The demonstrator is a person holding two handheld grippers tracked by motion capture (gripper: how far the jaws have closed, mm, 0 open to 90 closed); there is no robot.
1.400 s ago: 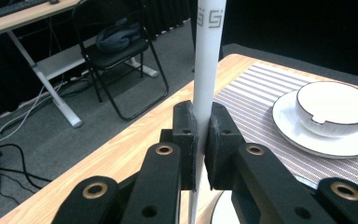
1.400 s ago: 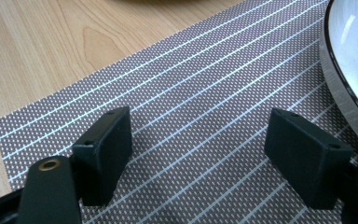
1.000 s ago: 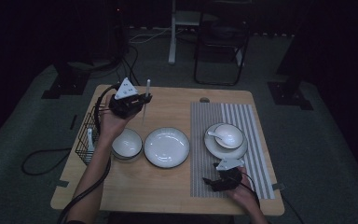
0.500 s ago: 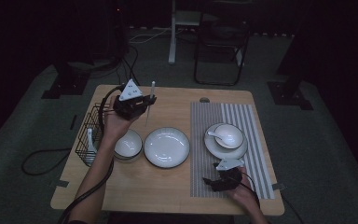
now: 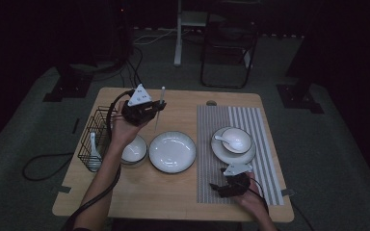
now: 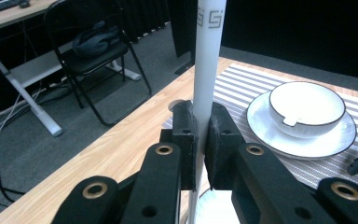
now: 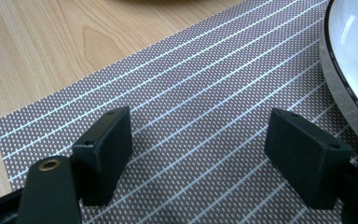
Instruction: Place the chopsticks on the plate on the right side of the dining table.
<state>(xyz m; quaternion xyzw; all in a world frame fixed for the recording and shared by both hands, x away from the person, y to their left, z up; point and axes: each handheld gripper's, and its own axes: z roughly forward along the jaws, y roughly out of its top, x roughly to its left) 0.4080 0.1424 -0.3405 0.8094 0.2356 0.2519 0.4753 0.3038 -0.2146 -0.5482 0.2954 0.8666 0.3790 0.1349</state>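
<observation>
- My left gripper [image 5: 150, 107] has its fingers [image 6: 186, 140] clamped on a white spoon handle [image 6: 206, 60], held upright in the air above the back of the tabletop [image 5: 183, 101], beyond the small bowl [image 5: 134, 150] and the empty plate [image 5: 172, 151].
- In the left gripper view the handle stands straight up between the pads, gripped low on its length; the spoon's bowl end is hidden below, so I cannot tell how it faces.
- My right gripper [image 5: 225, 186] rests low on the striped mat [image 5: 265, 125] with its fingers [image 7: 105, 149] wide apart and nothing between them, just beside the saucer [image 5: 233, 149] whose bowl already holds a spoon.
- I judge the step to be carrying this spoon to a dish on the left. To do it well, I would keep the squeeze firm since the glazed handle looks slippery, tilt it gently, and lower slowly so the tip meets the dish softly before I let go.
- The wire basket [image 5: 92, 139] sits close to my forearm; I would steer clear of it.
</observation>
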